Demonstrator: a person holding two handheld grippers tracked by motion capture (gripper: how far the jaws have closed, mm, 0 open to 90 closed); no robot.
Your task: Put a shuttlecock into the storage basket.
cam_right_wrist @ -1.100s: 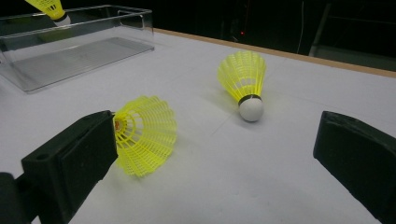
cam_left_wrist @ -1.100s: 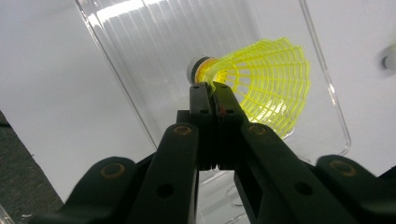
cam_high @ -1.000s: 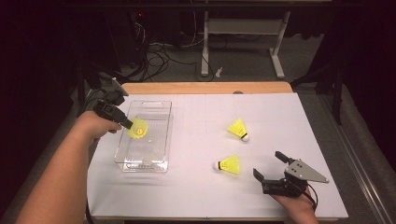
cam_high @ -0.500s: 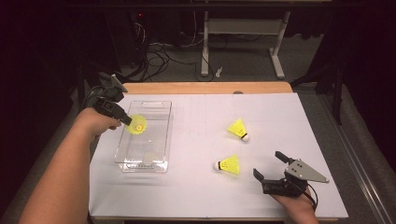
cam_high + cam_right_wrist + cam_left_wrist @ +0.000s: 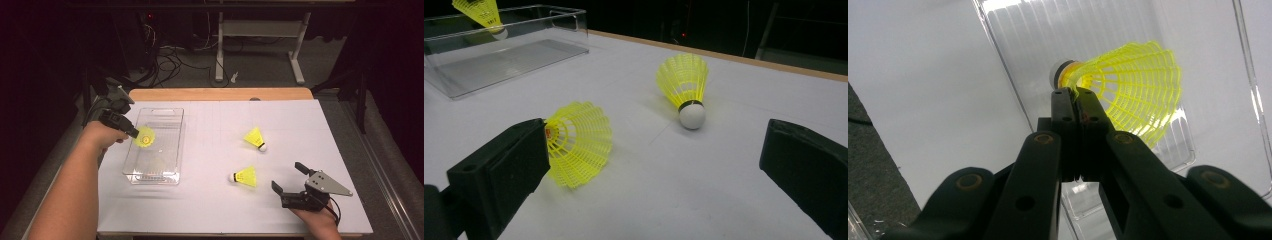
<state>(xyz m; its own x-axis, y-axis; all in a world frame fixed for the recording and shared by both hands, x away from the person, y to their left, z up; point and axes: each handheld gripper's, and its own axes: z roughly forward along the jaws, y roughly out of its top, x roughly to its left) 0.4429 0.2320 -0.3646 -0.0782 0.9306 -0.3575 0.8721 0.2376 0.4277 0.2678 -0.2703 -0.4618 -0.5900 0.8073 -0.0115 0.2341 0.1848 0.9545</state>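
High view: at the near edge of the white-topped bench [image 5: 210,210], a person's right hand [image 5: 315,220] grips the right gripper [image 5: 290,178], whose jaws stand wide apart with nothing between them, its grey three-cornered plate angled toward the bench's right side. Just beyond those jaws a yellow shuttlecock [image 5: 243,176] lies on its side, white cork pointing left; in the right gripper view the same shuttlecock [image 5: 578,142] sits just beside the left jaw, though whether it touches is unclear. A little farther on, a second shuttlecock [image 5: 255,138] rests tilted on the bench with its cork down and to the right, well apart from the first. Across the bench to the left stands a clear plastic bin [image 5: 171,150], long side running away from the person, set on the white surface near its left edge. The person's left forearm reaches up from the bottom of the frame, and the left hand [image 5: 102,137] holds the left gripper [image 5: 134,133] over the bin's left wall. Its jaws are pressed together on the rim of a third shuttlecock [image 5: 145,137], which hangs above the bin's interior; in the left gripper view that shuttlecock's [image 5: 1128,92] skirt fans out to the right of the closed jaws, cork away from the camera. Beyond the bench, cables and grey frame legs lie on the dark floor.
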